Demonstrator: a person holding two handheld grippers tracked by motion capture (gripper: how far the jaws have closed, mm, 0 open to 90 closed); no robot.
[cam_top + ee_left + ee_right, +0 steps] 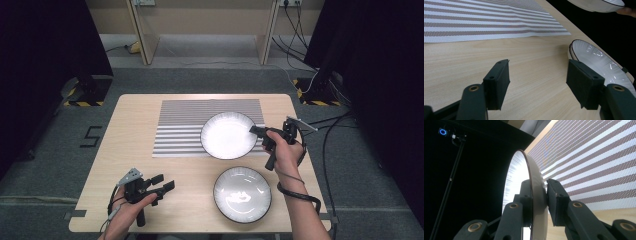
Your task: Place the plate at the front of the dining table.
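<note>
R. gripper (256,131): jaws clamp rim of upper plate (227,135), over striped mat (182,127). L. gripper (162,183): jaws wide, empty, above bench (135,115) nr. lower plate (242,194).

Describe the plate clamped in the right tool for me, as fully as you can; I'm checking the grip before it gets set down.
The held plate is round, white and glossy, with a thin dark line around its rim and fine ribbing on its sloping wall; it looks like ceramic. The right tool is shut on its right edge, one jaw inside the rim and one under the outer wall. It hangs over the striped placemat, apparently lifted clear of it. Nothing lies in it. A matching second plate rests on the table nearer the person, apart from it.
</note>
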